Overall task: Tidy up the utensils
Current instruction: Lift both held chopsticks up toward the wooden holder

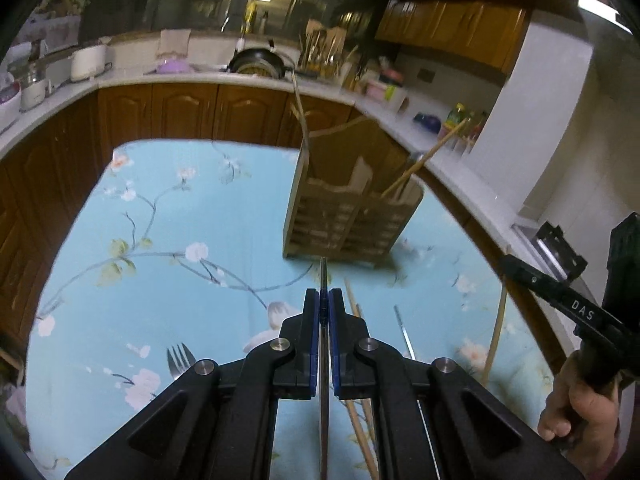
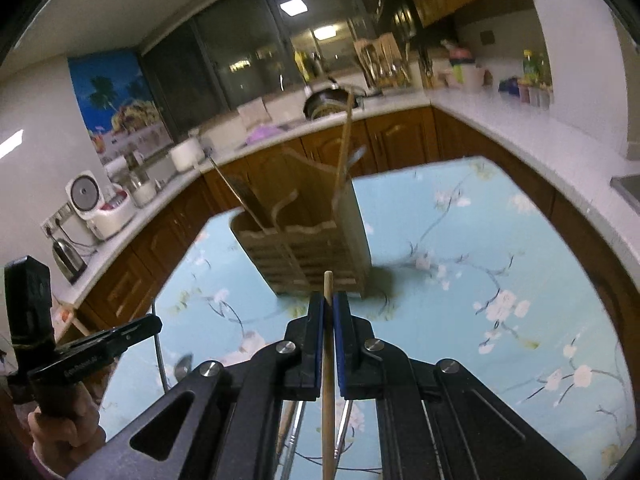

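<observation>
A wooden utensil caddy [image 1: 344, 220] stands on the blue floral table, with chopsticks and a metal utensil sticking out of its compartments; it also shows in the right wrist view [image 2: 308, 248]. My left gripper [image 1: 324, 304] is shut on a thin metal utensil [image 1: 323, 276], held above the table in front of the caddy. My right gripper [image 2: 328, 308] is shut on a wooden chopstick [image 2: 328, 288], also just before the caddy. A fork [image 1: 180, 358], loose chopsticks [image 1: 354, 308] and a metal handle [image 1: 404, 332] lie on the cloth. A spoon [image 2: 182, 364] lies at the left.
The table [image 1: 160, 220] has a blue floral cloth. Wooden cabinets and a white counter [image 1: 200, 78] wrap around it, crowded with a rice cooker [image 2: 100, 208], kettle [image 2: 68, 256], pan [image 1: 256, 62] and bottles [image 1: 460, 118]. The other hand-held gripper [image 1: 560, 300] is at the right.
</observation>
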### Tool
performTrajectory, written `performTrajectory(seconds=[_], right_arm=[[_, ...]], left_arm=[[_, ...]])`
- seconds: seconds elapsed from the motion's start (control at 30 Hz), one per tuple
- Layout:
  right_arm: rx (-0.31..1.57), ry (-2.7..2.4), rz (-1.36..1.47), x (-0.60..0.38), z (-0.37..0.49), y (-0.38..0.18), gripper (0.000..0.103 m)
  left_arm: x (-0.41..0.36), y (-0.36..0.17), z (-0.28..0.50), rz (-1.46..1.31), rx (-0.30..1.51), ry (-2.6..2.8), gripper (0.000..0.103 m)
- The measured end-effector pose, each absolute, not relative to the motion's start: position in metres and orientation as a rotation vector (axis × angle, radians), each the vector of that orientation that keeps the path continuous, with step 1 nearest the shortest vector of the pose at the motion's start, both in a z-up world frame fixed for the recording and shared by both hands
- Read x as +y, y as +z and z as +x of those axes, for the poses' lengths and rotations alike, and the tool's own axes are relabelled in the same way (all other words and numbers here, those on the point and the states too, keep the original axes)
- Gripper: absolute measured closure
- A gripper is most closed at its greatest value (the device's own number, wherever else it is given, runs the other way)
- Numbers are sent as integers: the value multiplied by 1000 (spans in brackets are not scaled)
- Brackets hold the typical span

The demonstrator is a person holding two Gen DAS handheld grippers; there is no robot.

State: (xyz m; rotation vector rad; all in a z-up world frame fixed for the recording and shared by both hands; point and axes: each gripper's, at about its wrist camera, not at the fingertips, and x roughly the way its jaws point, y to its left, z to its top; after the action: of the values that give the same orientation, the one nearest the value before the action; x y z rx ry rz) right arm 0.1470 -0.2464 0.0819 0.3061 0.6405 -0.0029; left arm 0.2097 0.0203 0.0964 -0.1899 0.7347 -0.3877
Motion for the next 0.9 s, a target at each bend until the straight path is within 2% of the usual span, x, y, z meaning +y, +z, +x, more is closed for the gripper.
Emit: performTrajectory(seconds=[0.37,0.9], right_arm=[[515,-4,316,-256,134,126,98],[476,-11,319,-260,138,133,98]], left_arm=[[41,132,180,-186,652,-392,101],[44,146,190,-193,607,-383,101]])
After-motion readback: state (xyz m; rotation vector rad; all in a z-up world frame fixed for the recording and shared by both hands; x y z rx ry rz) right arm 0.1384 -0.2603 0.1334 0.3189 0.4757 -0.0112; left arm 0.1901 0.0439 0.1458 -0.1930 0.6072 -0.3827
